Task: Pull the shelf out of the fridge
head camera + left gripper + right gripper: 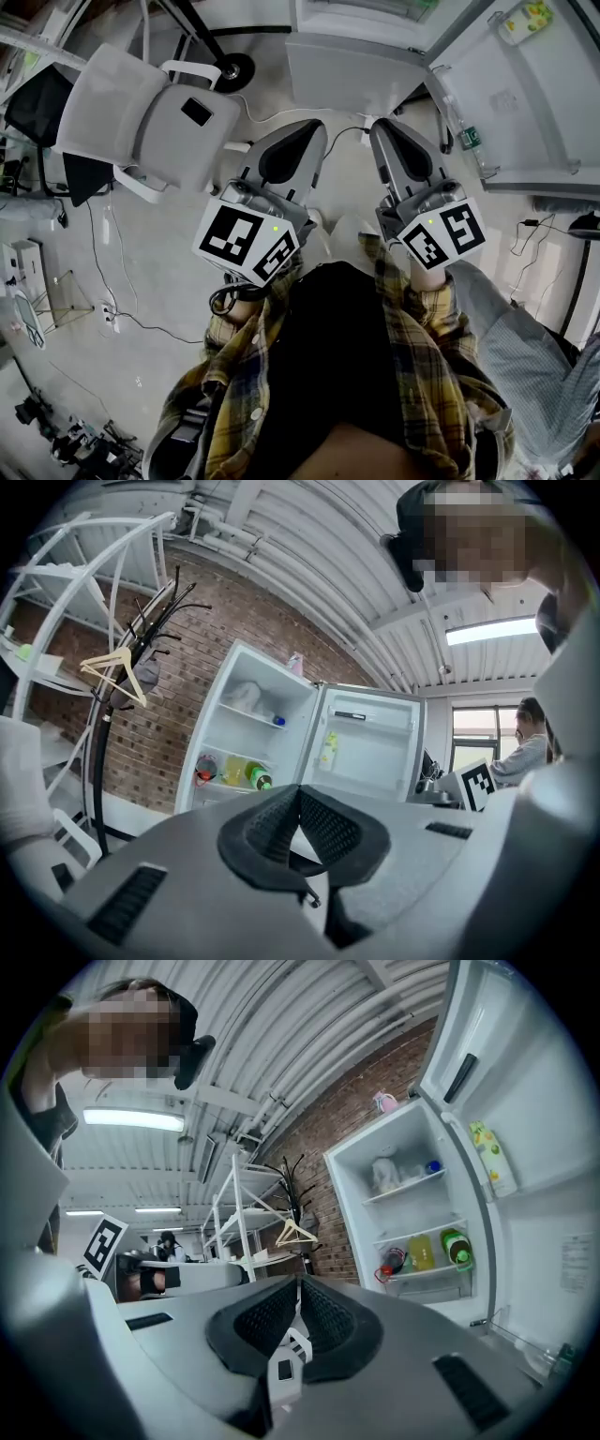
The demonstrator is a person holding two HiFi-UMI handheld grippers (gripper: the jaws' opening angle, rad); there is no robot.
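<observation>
The white fridge (pixel 361 58) stands open ahead of me, its door (pixel 525 89) swung to the right. In the left gripper view an upper shelf (pixel 249 715) holds a few items. A lower shelf (pixel 228 786) carries a yellow container (pixel 233 771) and a green bottle (pixel 260 779). The right gripper view shows the same shelves (pixel 427 1272) at its right. My left gripper (pixel 312 128) and right gripper (pixel 383 127) are held side by side near my body, well short of the fridge. Both point level, shut, with nothing between the jaws.
A white chair (pixel 141 117) stands at my left. Cables (pixel 127 319) run across the floor. A black coat stand with a wooden hanger (pixel 117 667) and a white rack (pixel 234 1213) flank the fridge by the brick wall. Another person (pixel 527 742) sits by the window.
</observation>
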